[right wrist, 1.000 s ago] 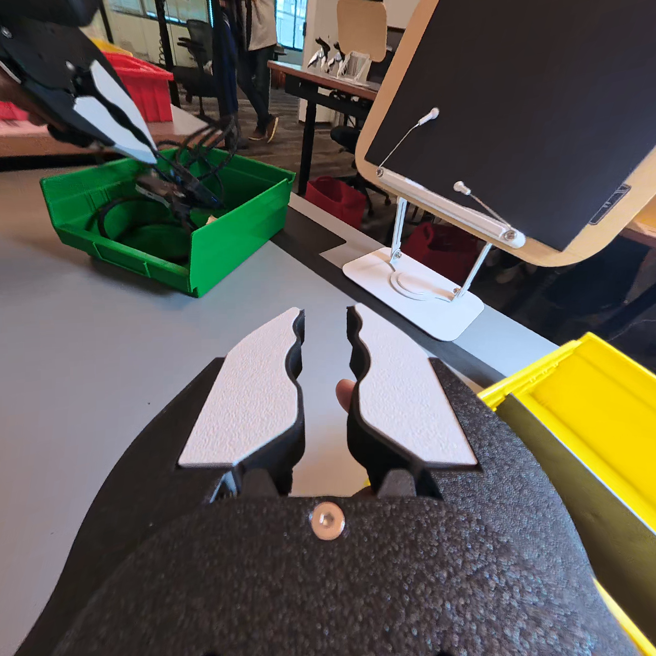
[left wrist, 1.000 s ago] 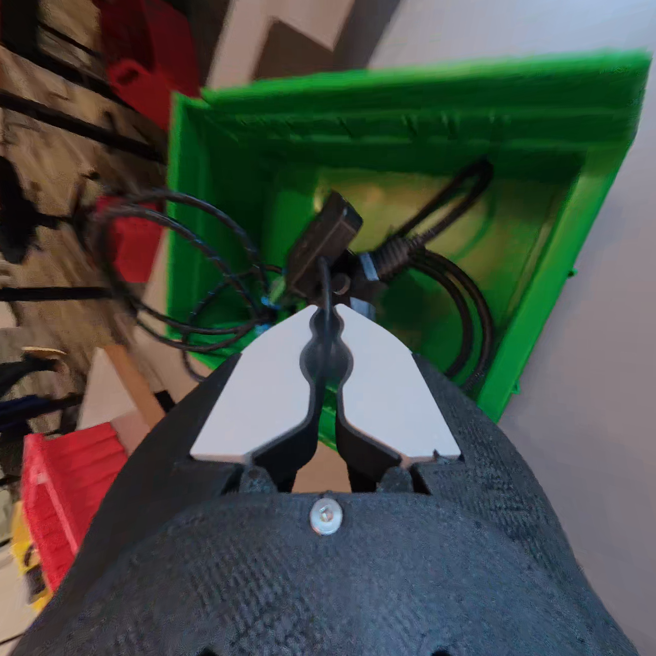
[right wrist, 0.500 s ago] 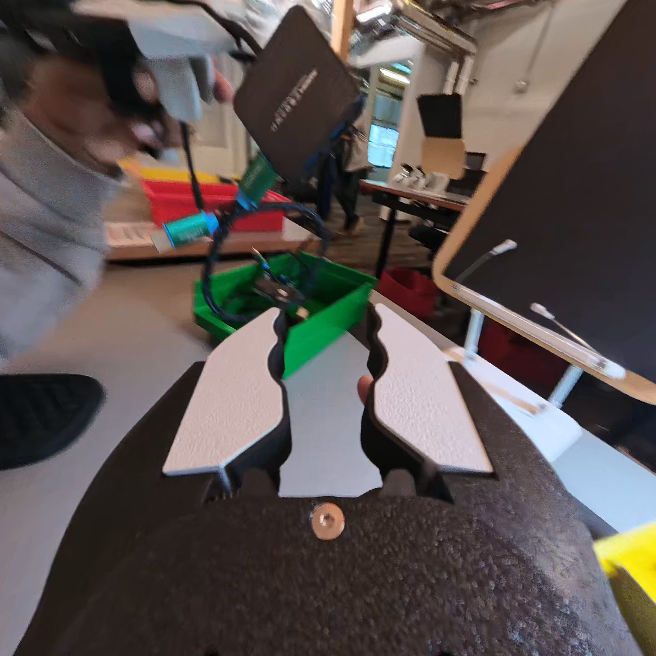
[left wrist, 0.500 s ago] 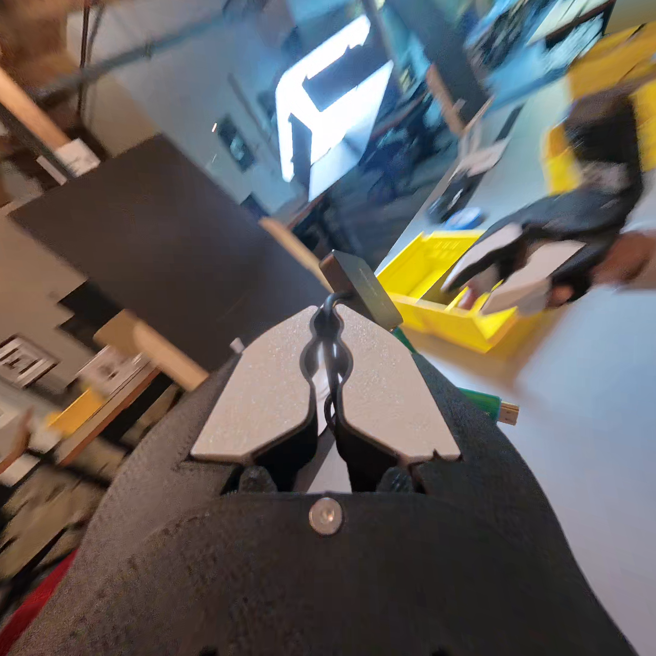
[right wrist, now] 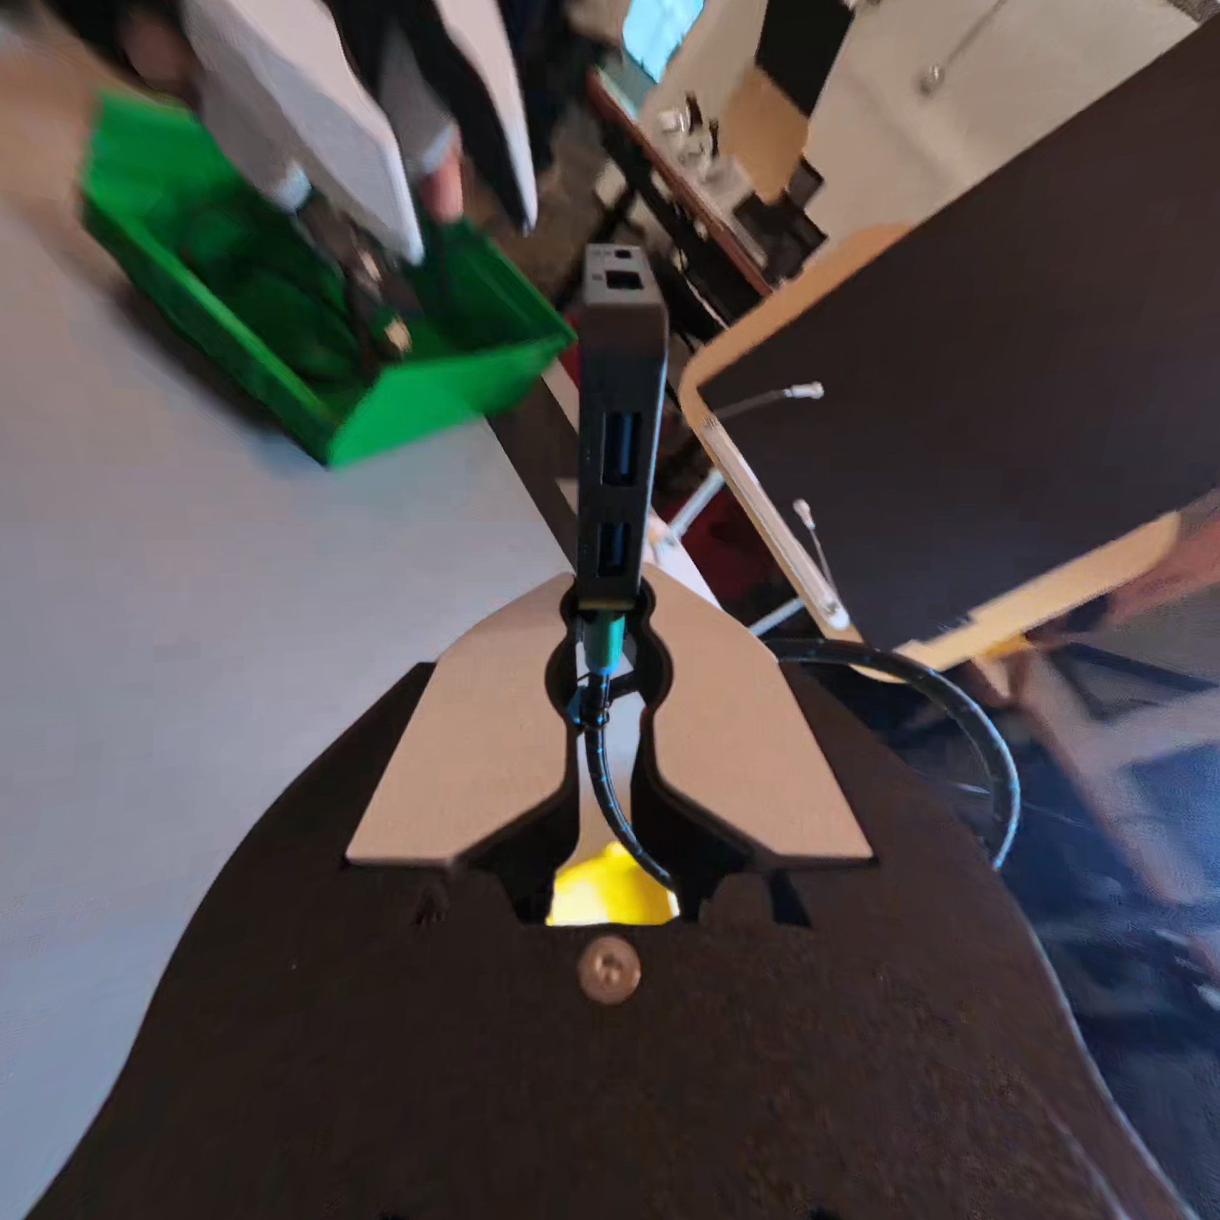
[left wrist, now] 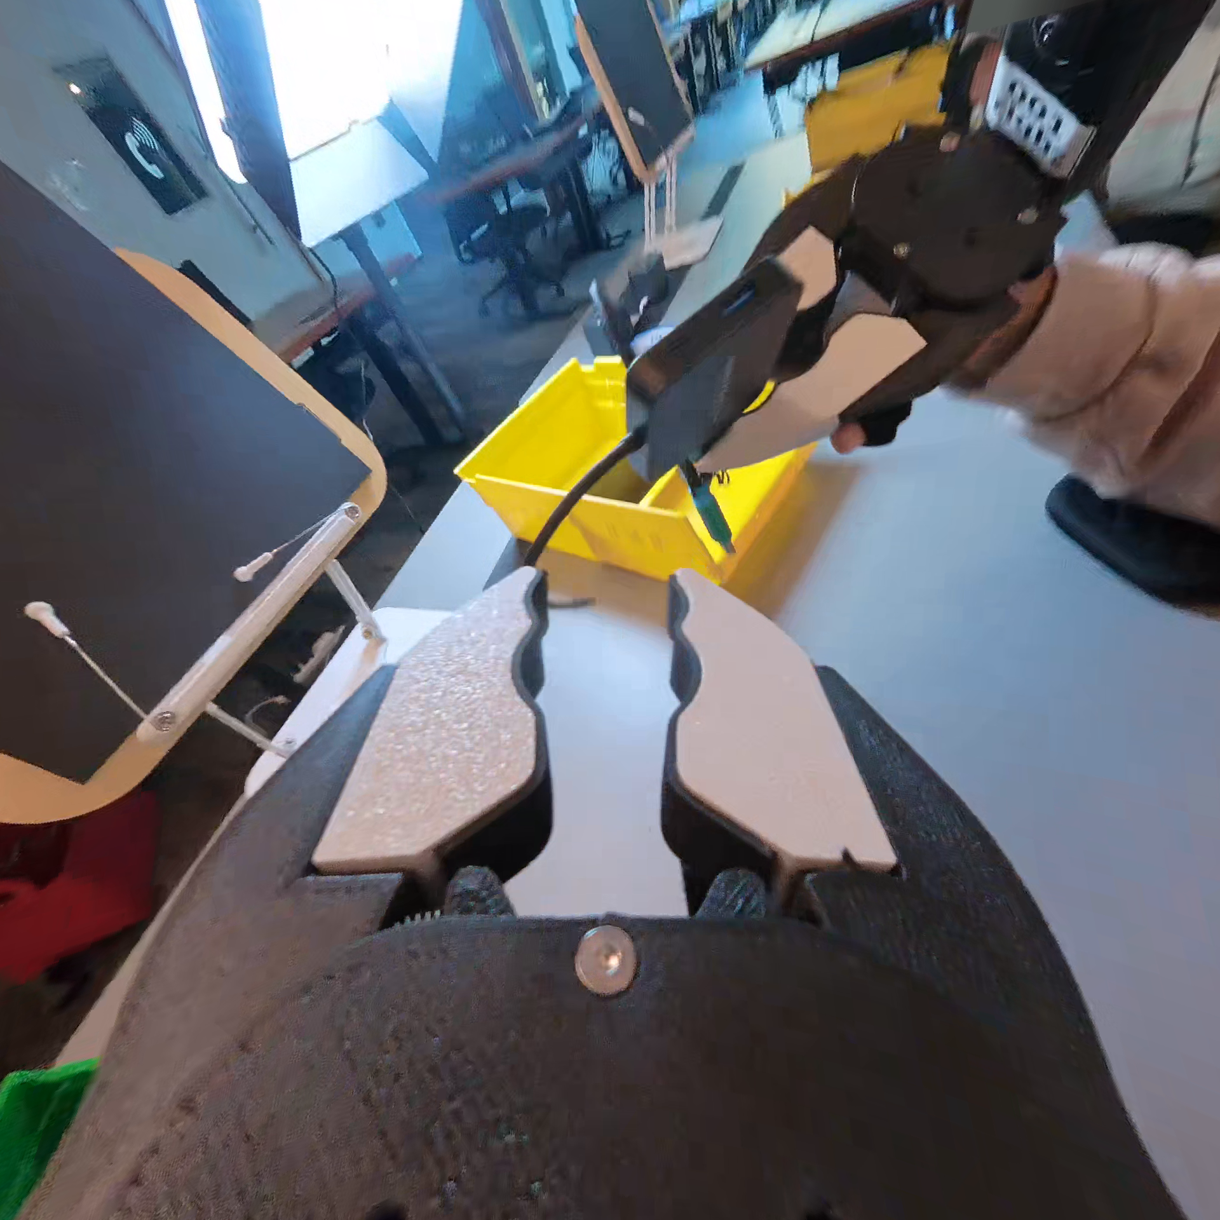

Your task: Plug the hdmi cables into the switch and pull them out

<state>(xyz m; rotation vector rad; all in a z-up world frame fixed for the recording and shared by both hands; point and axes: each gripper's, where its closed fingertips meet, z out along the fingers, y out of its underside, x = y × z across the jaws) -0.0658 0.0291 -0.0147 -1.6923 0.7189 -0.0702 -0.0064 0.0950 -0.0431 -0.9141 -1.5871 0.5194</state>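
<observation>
The black switch (right wrist: 617, 409) stands up out of my right gripper (right wrist: 607, 587), which is shut on its lower end. A green connector (right wrist: 602, 643) sits just under it between the fingers, and a black cable (right wrist: 950, 706) loops off to the right. In the left wrist view the right gripper (left wrist: 785, 356) holds the switch (left wrist: 713, 356) above the yellow bin (left wrist: 528, 462), with a green plug (left wrist: 713, 518) dangling. A black cable (left wrist: 581, 488) runs from the switch down past my left fingertip. My left gripper (left wrist: 604, 581) is open and holds nothing.
A green bin (right wrist: 422, 403) with cables in it stands on the grey table (right wrist: 231, 594), under the left gripper (right wrist: 469, 237). A dark board on a white stand (left wrist: 132, 462) lies at the table's edge. A person's sleeve (left wrist: 1089, 370) is at the right. Left tips to right tips: about 10 centimetres.
My left gripper lifted the switch by its cable out of the green bin and swung it towards the right gripper. The right gripper has shut on the switch and the left has opened and let go.
</observation>
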